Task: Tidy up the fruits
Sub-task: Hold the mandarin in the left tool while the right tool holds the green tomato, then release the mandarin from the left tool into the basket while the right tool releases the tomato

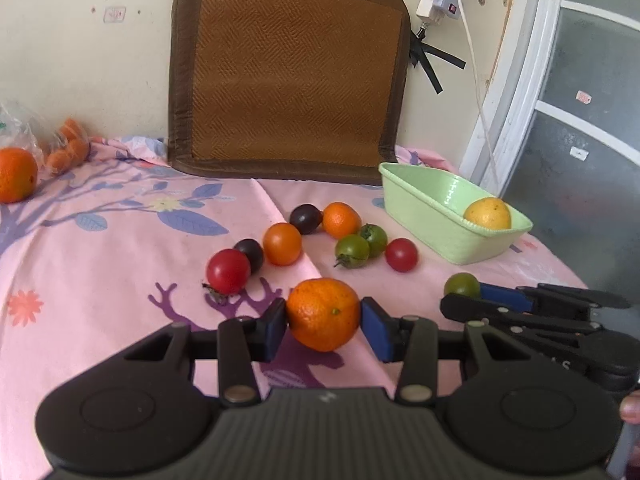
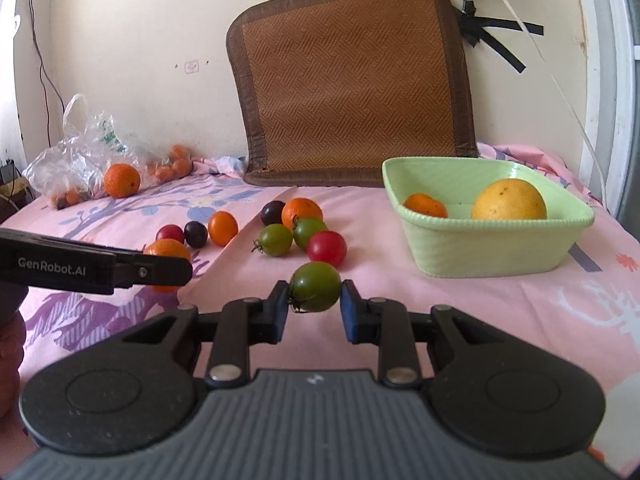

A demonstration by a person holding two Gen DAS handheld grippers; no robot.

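Observation:
My left gripper [image 1: 323,322] is shut on a mandarin [image 1: 323,314], held just above the pink cloth. My right gripper [image 2: 315,300] is shut on a green tomato [image 2: 315,286]; the same tomato [image 1: 462,285] shows at the right in the left wrist view. A light green basket [image 2: 492,246] stands at the right with a yellow fruit [image 2: 509,200] and a small orange fruit [image 2: 425,205] in it. Between the grippers and the basket lie several loose fruits: red tomatoes [image 2: 327,248], green tomatoes [image 2: 275,239], dark plums [image 2: 273,213] and small orange fruits [image 2: 223,228].
A brown woven cushion [image 2: 352,84] leans on the wall at the back. At the far left lie a big orange [image 2: 122,180] and a clear plastic bag [image 2: 76,156] with small orange fruits. A white cable [image 1: 476,80] hangs beside the basket. The pink sheet [image 2: 500,312] covers everything.

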